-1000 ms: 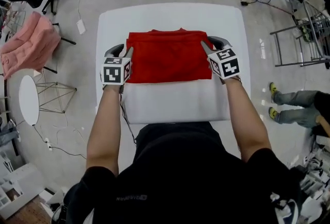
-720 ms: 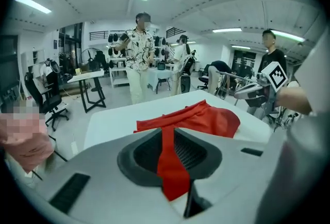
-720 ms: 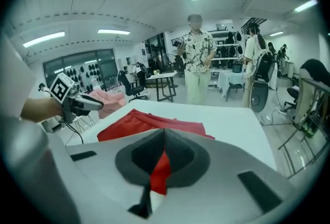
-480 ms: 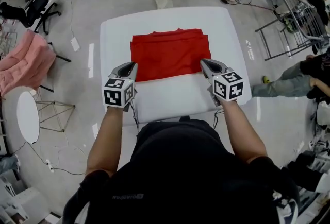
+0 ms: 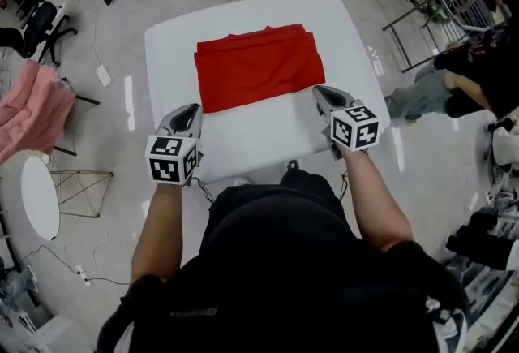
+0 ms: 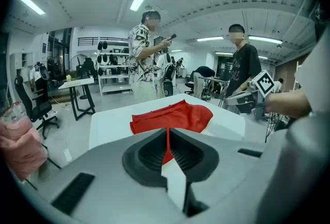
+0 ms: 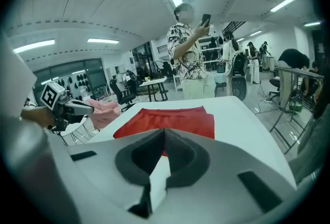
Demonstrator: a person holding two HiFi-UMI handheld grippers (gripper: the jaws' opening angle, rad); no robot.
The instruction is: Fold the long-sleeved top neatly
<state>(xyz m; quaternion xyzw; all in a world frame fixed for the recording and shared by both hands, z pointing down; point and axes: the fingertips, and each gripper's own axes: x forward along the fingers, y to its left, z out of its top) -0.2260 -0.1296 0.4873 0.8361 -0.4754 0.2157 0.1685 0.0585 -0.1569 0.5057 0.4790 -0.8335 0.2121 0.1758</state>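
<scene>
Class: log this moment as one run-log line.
red top: folded on table | left gripper: jaws just closing, empty, clear of top | right gripper: shut, empty, by top's corner

Ahead of both your jaws, the top (image 5: 259, 67) is soft red cloth, matt and faintly creased. The table (image 5: 243, 144) beneath the jaws looks white, smooth and matt. Your left gripper (image 5: 192, 109) and right gripper (image 5: 318, 90) have smooth, matt grey plastic shells, and the inner pads (image 6: 150, 156) look dark, ribbed and rubbery. The left jaws have just been closing, with nothing between them. Beyond the table the floor (image 5: 113, 132) is grey and glossy. Far left of the left jaws lies fluffy pink cloth (image 5: 32, 112).
</scene>
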